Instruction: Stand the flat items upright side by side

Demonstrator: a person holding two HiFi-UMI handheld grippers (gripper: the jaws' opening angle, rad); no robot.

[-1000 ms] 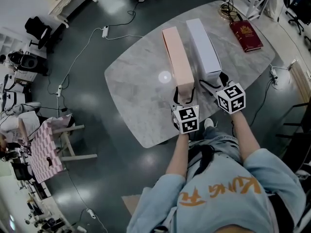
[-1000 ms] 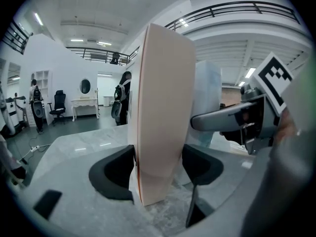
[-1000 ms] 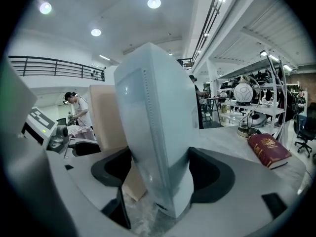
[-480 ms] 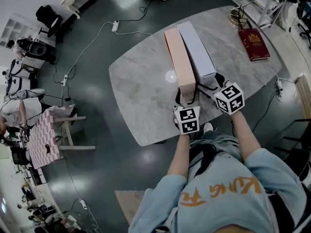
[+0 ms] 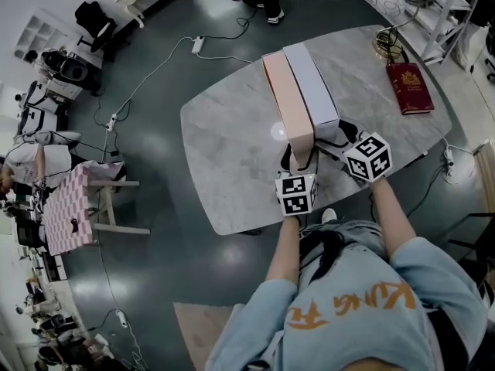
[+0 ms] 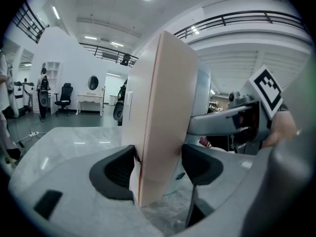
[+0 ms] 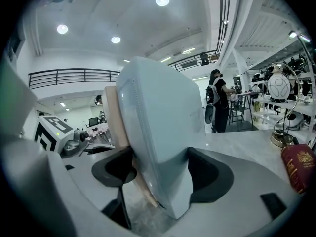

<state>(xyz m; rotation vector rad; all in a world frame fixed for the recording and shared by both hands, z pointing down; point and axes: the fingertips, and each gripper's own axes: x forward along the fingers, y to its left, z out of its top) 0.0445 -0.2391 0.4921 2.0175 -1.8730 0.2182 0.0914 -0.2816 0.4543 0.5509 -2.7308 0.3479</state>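
Two flat boxes standing on their long narrow edges: the pink box [image 5: 288,103] and the white box [image 5: 312,83] rest side by side on the marble table [image 5: 232,153], their broad faces touching along the whole length, both running away from the person towards the far edge. The left gripper [image 6: 158,167] is clamped across the near end of the pink box, one dark pad pressed to each broad face, the jaws set wide by the thickness of the box. The right gripper [image 7: 162,172] is likewise clamped across the near end of the white box, a pad on each face, with the edge of the pink box showing just beside its inner pad. In the head view the two marker cubes sit close together at the near rim of the table, the person's forearms reaching forward from pale blue sleeves. The tabletop is grey-veined, rounded in outline, and carries a bright lamp reflection just left of the pink box. A red book [image 5: 409,87] lies flat near the right end, well apart from the boxes, and a gold wire stand [image 5: 384,41] sits beyond it. Around the table: a dark glossy floor, a white cable with a power strip [image 5: 197,43], a pink chequered cloth [image 5: 66,219] at left, and a standing person [image 7: 217,100] in the background
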